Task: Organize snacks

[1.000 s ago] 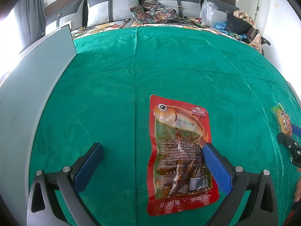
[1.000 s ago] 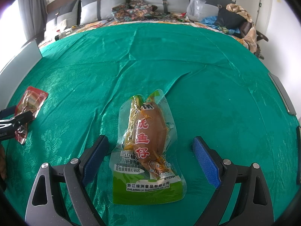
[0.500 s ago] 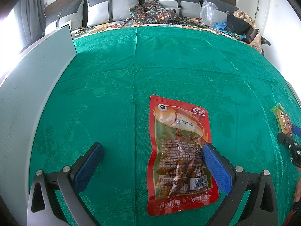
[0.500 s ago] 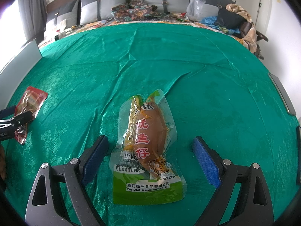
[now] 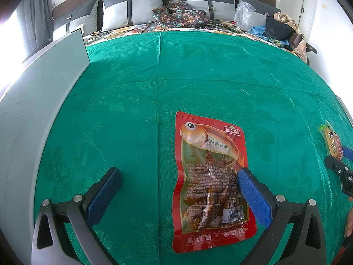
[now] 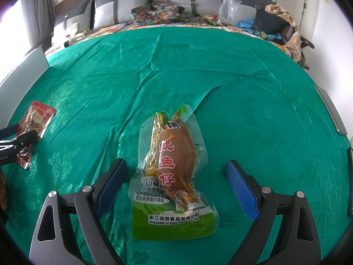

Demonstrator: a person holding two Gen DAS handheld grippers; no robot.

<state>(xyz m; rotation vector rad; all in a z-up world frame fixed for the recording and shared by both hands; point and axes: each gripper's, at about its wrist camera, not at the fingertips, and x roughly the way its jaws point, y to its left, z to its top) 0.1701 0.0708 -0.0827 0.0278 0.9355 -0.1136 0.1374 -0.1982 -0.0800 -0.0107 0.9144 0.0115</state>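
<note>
A red fish-snack packet (image 5: 209,181) lies flat on the green cloth (image 5: 176,77). My left gripper (image 5: 178,176) is open above it, and its right finger (image 5: 251,192) overlaps the packet's right edge. A clear and green squid-snack packet (image 6: 174,172) lies between the open fingers of my right gripper (image 6: 176,172), touching neither. The red packet (image 6: 35,123) shows at the far left of the right wrist view behind the left gripper's tip. The squid packet's top (image 5: 331,139) shows at the far right of the left wrist view.
A grey board (image 5: 33,101) stands along the left side of the cloth. Grey cushions (image 6: 123,8), patterned fabric (image 6: 158,13), a plastic bag (image 6: 229,8) and clothes (image 6: 275,22) lie beyond the far edge. A grey strip (image 6: 331,110) lies at the right edge.
</note>
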